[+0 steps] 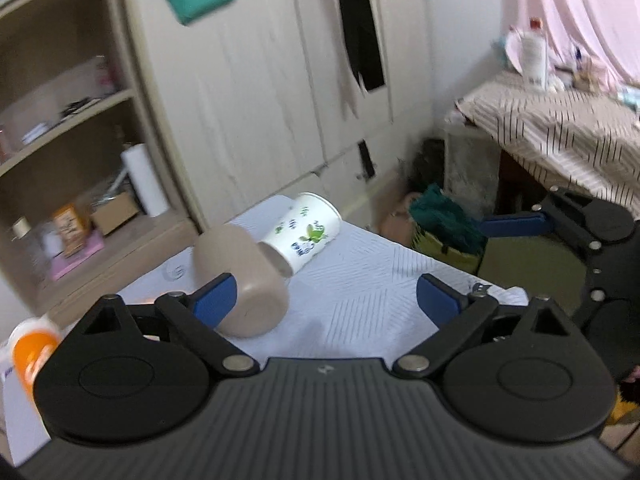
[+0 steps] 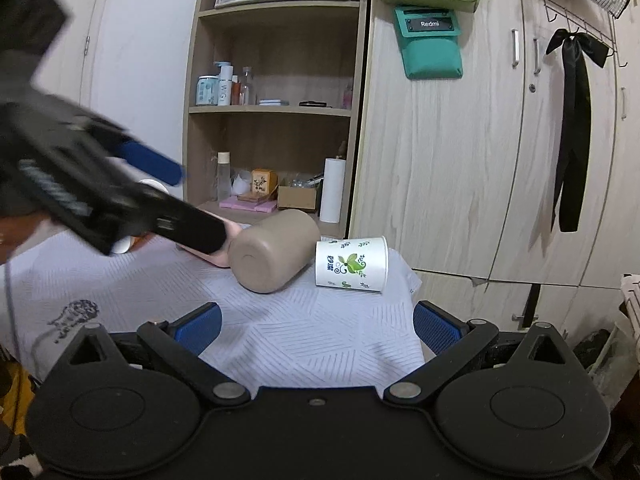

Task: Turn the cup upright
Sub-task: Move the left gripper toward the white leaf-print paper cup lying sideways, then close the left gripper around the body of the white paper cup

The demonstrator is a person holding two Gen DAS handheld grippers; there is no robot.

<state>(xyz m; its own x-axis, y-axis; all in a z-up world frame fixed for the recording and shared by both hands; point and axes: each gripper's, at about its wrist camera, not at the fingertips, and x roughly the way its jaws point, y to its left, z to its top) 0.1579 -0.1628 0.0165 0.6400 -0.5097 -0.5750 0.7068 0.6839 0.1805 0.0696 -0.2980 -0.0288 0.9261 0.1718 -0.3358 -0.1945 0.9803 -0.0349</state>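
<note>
"Redmi" stands in white on the dark label of the teal pouch [image 2: 431, 42] hanging on the cupboard door [image 2: 460, 160]. A shelf bottle [image 2: 225, 85] reads "WG1", uncertainly.

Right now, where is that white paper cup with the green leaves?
The white paper cup lies on its side near the far edge of the white tablecloth, just right of the tipped beige cup, in front of the wardrobe doors.
</note>
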